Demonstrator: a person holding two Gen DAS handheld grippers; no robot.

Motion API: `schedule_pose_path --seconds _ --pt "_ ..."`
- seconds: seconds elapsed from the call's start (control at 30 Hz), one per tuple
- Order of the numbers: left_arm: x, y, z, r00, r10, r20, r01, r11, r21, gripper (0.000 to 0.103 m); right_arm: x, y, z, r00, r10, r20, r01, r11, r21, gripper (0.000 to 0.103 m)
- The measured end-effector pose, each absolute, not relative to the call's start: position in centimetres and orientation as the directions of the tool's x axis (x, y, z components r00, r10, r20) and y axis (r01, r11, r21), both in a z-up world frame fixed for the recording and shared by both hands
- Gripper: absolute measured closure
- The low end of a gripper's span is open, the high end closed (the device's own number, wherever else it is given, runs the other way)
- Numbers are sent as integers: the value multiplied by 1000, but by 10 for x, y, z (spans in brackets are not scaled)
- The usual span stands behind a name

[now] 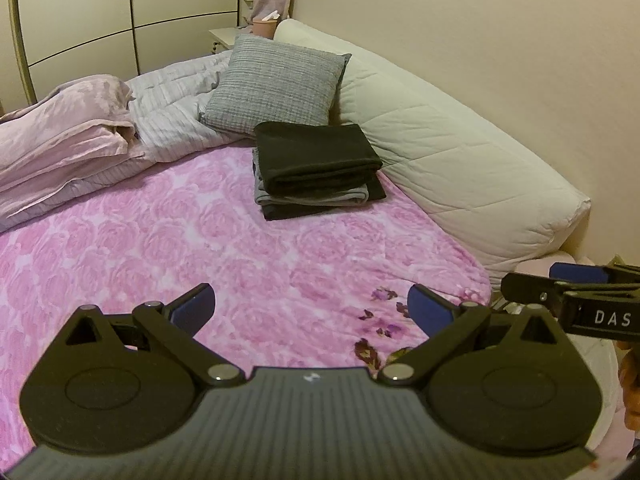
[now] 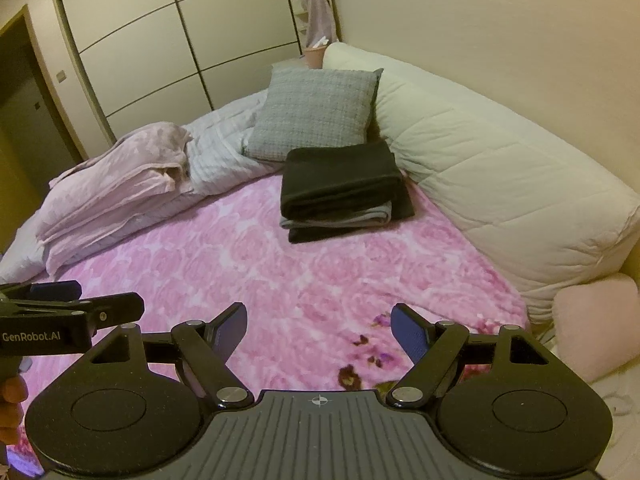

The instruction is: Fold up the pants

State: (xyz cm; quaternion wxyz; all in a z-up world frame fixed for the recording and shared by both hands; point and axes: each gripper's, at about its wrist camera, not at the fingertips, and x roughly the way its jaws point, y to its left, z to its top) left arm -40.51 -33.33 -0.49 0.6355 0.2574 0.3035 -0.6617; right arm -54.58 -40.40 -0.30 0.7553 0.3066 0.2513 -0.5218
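A stack of folded pants (image 1: 316, 170) (image 2: 344, 192), black on top, grey in the middle and dark below, rests on the pink rose-patterned blanket (image 1: 200, 240) (image 2: 280, 272) near the grey cushion. My left gripper (image 1: 311, 310) is open over the near part of the blanket, nothing between its blue pads. My right gripper (image 2: 318, 330) is also open and empty, well short of the stack. Each gripper shows at the edge of the other's view: the right one (image 1: 576, 280), the left one (image 2: 60, 300).
A grey cushion (image 1: 276, 84) (image 2: 316, 112) and a long cream quilted bolster (image 1: 460, 160) (image 2: 500, 184) line the wall. A rumpled lilac duvet (image 1: 64, 140) (image 2: 116, 184) lies at the left. Wardrobe doors (image 2: 160, 40) stand behind. A pale pink pillow (image 2: 596, 320) sits at the right.
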Motion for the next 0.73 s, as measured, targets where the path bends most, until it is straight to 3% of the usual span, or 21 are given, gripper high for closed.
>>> schedule_pose_path --seconds 0.73 --pt "-438 -317 -13 -15 -674 -739 997 46 -63 2 -572 -400 -14 364 -602 -711 927 312 210 27"
